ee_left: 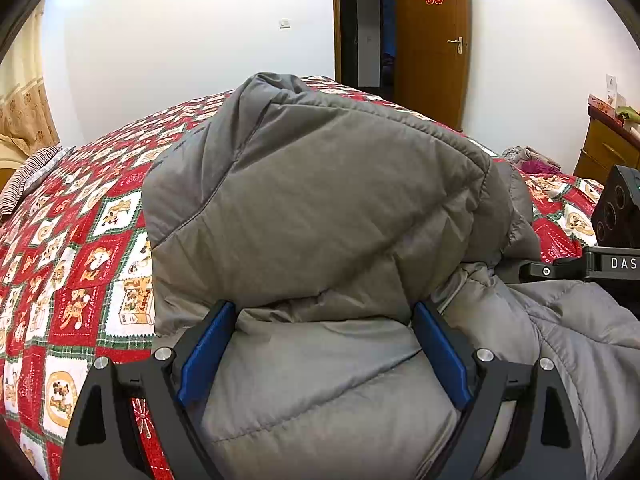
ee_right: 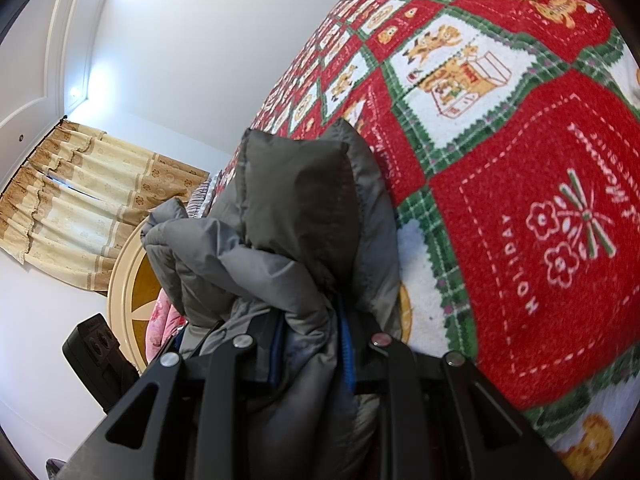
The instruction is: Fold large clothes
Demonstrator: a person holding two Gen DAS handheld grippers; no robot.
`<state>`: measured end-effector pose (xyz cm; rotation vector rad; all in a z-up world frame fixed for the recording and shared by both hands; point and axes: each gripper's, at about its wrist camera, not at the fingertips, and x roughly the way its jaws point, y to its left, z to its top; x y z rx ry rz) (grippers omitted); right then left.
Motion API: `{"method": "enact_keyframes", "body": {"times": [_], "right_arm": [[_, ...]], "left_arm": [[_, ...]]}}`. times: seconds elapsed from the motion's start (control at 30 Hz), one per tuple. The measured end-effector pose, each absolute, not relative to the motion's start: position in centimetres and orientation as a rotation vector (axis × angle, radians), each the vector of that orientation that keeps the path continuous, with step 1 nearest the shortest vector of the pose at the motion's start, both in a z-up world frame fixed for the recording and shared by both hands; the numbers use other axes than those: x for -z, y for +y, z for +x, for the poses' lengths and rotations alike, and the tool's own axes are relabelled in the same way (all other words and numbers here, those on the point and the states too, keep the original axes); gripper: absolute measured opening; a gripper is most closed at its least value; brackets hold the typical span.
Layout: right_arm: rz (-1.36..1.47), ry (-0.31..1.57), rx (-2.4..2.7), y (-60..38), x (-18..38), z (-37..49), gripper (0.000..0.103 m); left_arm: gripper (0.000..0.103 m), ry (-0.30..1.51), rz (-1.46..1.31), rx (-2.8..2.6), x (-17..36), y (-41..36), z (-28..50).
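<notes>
A large grey padded jacket [ee_left: 320, 208] lies bunched on a bed with a red, white and green patterned cover [ee_left: 72, 264]. My left gripper [ee_left: 324, 312] is open, its blue-padded fingers [ee_left: 208, 352] spread wide over the jacket's near fold, holding nothing. My right gripper [ee_right: 310, 320] is shut on a thick bunch of the grey jacket [ee_right: 296, 216], which rises between its fingers beside the bed cover [ee_right: 520, 200]. The right gripper's body also shows at the right edge of the left wrist view [ee_left: 616, 240].
A brown wooden door [ee_left: 432, 40] stands open behind the bed. A wooden dresser [ee_left: 604, 148] stands at the right. More clothes [ee_left: 528, 160] lie at the bed's far right. Yellow curtains [ee_right: 80, 200] and a round headboard [ee_right: 132, 280] show in the right wrist view.
</notes>
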<state>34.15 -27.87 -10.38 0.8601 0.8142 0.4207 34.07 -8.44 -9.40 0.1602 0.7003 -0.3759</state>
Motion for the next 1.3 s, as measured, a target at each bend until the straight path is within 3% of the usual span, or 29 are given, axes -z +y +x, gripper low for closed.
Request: {"method": "enact_keyframes", "body": {"times": [1.3], "right_arm": [[0.868,0.82,-0.407,-27.14,10.06,33.75,0.022]], "left_arm": [[0.091,0.707,0.175,0.366,9.39,-8.81,34.07]]}}
